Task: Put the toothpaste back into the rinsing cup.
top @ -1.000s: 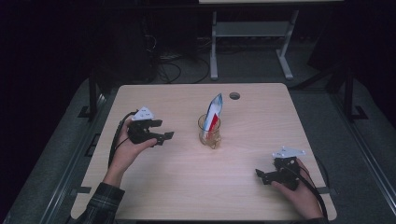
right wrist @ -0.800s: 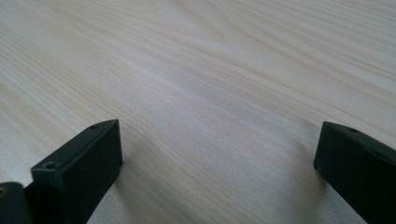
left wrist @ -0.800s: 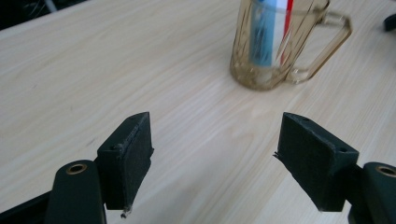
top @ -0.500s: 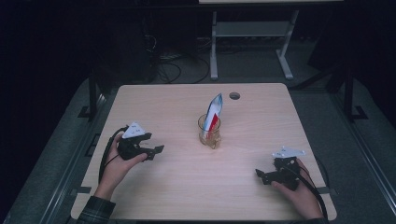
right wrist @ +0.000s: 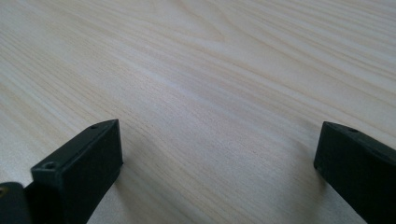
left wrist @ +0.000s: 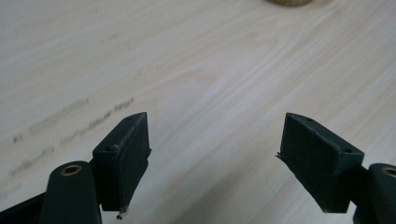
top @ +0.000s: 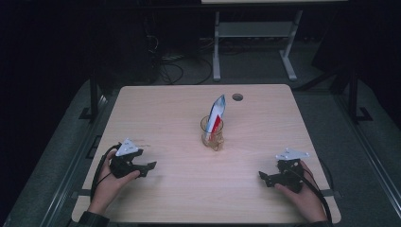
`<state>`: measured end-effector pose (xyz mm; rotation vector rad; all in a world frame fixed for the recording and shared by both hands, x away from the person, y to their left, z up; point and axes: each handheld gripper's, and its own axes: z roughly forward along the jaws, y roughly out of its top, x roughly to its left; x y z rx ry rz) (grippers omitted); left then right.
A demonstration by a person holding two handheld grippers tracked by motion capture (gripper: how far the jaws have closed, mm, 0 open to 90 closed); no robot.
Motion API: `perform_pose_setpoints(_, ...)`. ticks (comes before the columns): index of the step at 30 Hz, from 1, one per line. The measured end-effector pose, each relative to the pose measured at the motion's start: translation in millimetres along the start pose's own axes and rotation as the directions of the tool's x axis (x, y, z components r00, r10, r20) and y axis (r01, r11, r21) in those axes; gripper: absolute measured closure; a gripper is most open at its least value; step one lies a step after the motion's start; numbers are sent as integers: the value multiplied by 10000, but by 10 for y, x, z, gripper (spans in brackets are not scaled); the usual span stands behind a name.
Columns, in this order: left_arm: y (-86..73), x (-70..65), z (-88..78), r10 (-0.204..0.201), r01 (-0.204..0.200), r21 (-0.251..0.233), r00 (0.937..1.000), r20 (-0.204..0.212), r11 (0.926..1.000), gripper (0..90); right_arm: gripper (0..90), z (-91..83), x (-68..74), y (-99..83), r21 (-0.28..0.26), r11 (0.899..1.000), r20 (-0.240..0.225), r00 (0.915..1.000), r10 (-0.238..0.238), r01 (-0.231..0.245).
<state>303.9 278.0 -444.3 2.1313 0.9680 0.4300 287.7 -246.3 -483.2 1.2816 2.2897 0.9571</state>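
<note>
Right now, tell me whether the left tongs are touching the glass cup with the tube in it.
Apart. The high view shows bare table between the left tongs and the glass cup; the left gripper view shows them open with nothing between.
</note>
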Motion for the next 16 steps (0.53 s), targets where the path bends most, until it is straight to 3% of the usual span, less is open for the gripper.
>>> perform_pose_setpoints(9, -231, 45, 10, -137, 164, 599, 9989, -447, 9981, 231, 5, 0, 0, 0, 1, 10000, -1, 10000, 3, -3)
perform_pose_setpoints(16, -292, 48, 44, -210, 244, 745, 9987, -467, 9969, 208, 5, 0, 0, 0, 0, 10000, -2, 10000, -2, 2)
